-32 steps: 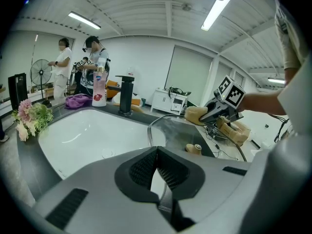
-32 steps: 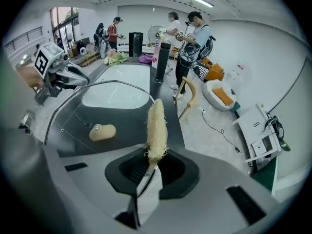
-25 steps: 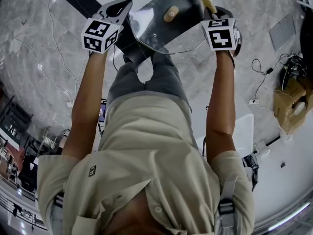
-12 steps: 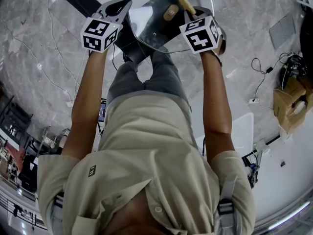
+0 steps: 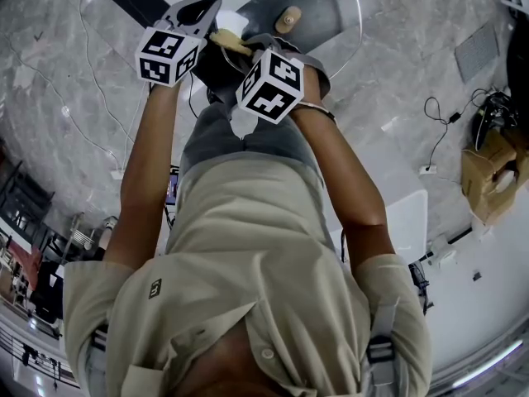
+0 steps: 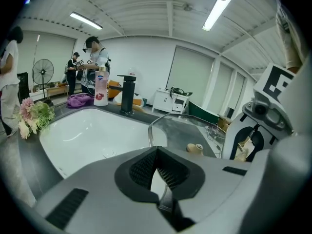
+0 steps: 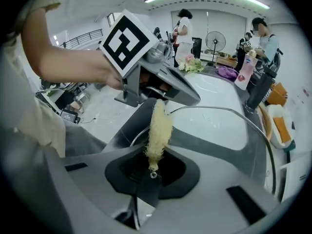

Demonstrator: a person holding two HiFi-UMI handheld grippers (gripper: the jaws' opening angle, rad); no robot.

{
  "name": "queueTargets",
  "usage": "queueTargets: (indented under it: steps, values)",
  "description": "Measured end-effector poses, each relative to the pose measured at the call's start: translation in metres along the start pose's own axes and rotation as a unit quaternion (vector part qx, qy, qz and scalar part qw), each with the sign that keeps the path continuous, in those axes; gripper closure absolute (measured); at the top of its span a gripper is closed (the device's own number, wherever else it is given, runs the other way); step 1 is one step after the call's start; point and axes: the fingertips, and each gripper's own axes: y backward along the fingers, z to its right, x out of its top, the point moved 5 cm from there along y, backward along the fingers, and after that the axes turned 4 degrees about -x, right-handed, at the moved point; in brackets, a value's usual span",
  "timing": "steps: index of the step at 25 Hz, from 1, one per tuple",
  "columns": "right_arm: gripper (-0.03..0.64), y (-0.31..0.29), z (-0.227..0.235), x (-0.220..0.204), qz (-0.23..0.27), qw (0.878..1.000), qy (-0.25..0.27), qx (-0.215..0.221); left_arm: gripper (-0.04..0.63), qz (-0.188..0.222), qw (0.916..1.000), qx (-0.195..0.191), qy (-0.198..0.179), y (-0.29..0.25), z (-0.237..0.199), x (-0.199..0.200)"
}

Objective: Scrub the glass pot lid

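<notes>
The glass pot lid [image 5: 318, 2] with a wooden knob [image 5: 288, 19] is held up over the sink, tilted. My left gripper [image 5: 207, 15] is shut on its rim at the left. In the left gripper view the lid [image 6: 175, 128] rises edge-on from the shut jaws of the left gripper [image 6: 157, 165], knob [image 6: 196, 148] at the right. My right gripper [image 5: 241, 48] is shut on a pale yellow scrubber [image 5: 225, 40], now close beside the left gripper. In the right gripper view the scrubber [image 7: 159, 126] sticks up from the right gripper [image 7: 153, 168] against the lid [image 7: 229, 130].
A white sink [image 6: 87, 135] lies below the lid, with a black faucet [image 6: 127, 94] and a soap bottle [image 6: 101, 87] behind it. Flowers [image 6: 34, 116] stand at the sink's left. Several people stand in the background. Cables run across the marble floor [image 5: 66, 81].
My right gripper has swept left across the lid with the scrubber, from the lid's right edge to just beside the left gripper. The left gripper has kept its hold.
</notes>
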Motion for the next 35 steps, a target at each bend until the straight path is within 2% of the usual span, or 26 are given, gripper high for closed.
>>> queueTargets:
  steps: [10, 14, 18, 23, 27, 35]
  values:
    - [0.566, 0.008, 0.019, -0.021, -0.011, 0.999, -0.032, -0.007, 0.580, -0.004, 1.0000, 0.003, 0.001, -0.005, -0.001, 0.001]
    - [0.566, 0.016, 0.040, -0.049, -0.030, 0.997, -0.072, -0.019, 0.580, -0.012, 0.9999, 0.003, -0.001, -0.007, -0.003, -0.004]
    - [0.565, 0.035, 0.078, -0.076, -0.033, 0.988, -0.144, -0.053, 0.580, -0.027, 0.9992, 0.002, -0.030, -0.005, -0.008, -0.009]
    - [0.566, 0.071, 0.132, -0.108, -0.057, 0.970, -0.192, -0.142, 0.580, -0.029, 0.9991, -0.005, -0.032, -0.006, -0.011, -0.009]
    - [0.566, 0.087, 0.157, -0.117, -0.074, 0.961, -0.185, -0.192, 0.579, -0.030, 0.9990, -0.009, -0.032, -0.006, -0.014, -0.012]
    - [0.566, 0.090, 0.160, -0.118, -0.079, 0.961, -0.177, -0.198, 0.578, -0.029, 0.9991, -0.013, -0.027, -0.007, -0.011, -0.010]
